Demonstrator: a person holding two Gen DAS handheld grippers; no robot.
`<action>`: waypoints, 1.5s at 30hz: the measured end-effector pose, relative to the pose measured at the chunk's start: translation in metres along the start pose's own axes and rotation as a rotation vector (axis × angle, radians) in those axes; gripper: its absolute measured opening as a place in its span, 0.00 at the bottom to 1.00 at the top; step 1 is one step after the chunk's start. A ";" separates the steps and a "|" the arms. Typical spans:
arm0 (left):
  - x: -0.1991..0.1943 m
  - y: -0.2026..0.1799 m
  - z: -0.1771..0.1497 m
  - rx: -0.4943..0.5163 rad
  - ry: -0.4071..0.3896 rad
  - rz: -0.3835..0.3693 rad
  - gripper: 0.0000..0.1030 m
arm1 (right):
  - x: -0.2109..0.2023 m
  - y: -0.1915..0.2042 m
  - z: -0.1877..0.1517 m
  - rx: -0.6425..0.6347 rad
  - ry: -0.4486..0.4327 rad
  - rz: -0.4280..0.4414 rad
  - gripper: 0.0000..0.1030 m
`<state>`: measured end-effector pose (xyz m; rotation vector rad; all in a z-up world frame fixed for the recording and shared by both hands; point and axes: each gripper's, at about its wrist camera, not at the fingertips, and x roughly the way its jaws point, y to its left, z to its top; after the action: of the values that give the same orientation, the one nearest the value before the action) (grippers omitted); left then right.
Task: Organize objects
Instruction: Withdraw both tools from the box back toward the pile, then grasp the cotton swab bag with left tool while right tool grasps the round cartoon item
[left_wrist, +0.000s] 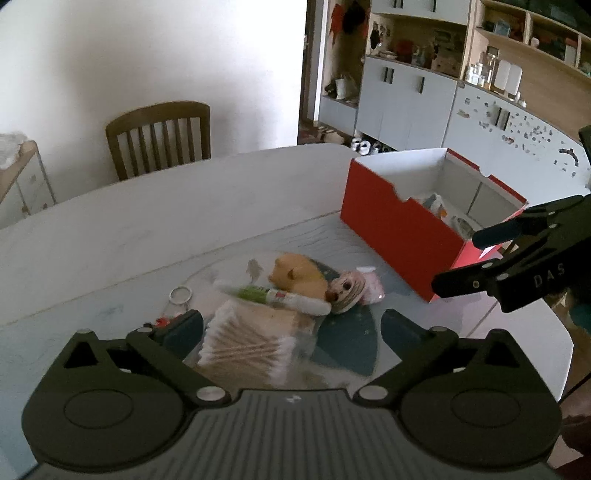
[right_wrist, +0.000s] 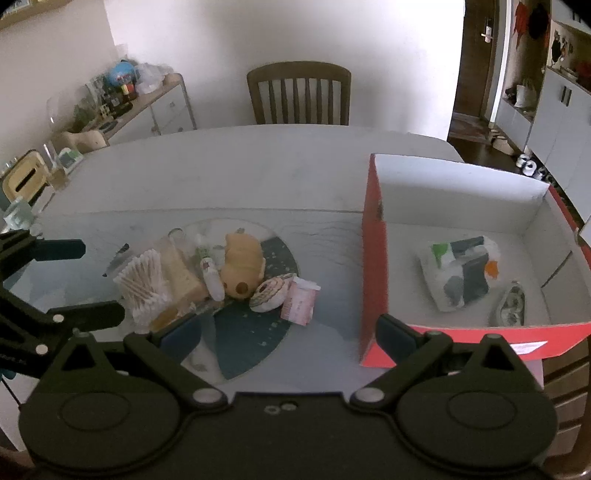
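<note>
White tabletop (right_wrist: 221, 173) carries a loose pile led by cotton swabs (left_wrist: 243, 347) beside the red box (right_wrist: 373, 258), so left gripper (left_wrist: 291, 328) and right gripper (right_wrist: 288, 332) hover open-jawed and empty, seemingly to begin boxing it.

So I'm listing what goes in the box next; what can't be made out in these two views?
- Keyring: left view, its charm sits behind the left gripper finger.
- Box contents: left view, the near wall hides most.
- Flat item in the box: right view, too blurred to identify.
- Pink packet: right view, print too small.
- Tube label: both views, unreadable.
</note>
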<state>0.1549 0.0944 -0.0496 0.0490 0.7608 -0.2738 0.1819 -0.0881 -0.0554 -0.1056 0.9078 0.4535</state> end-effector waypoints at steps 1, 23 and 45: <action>0.002 0.003 -0.003 -0.004 0.002 -0.002 1.00 | 0.004 0.003 -0.001 -0.007 0.007 -0.008 0.98; 0.063 0.028 -0.028 0.108 0.075 0.077 1.00 | 0.068 0.032 0.013 -0.118 0.086 -0.068 0.91; 0.073 0.020 -0.030 0.234 0.035 0.124 0.91 | 0.116 0.041 0.023 -0.164 0.135 -0.099 0.56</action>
<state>0.1898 0.1011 -0.1224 0.3215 0.7546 -0.2428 0.2422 -0.0062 -0.1276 -0.3331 0.9917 0.4317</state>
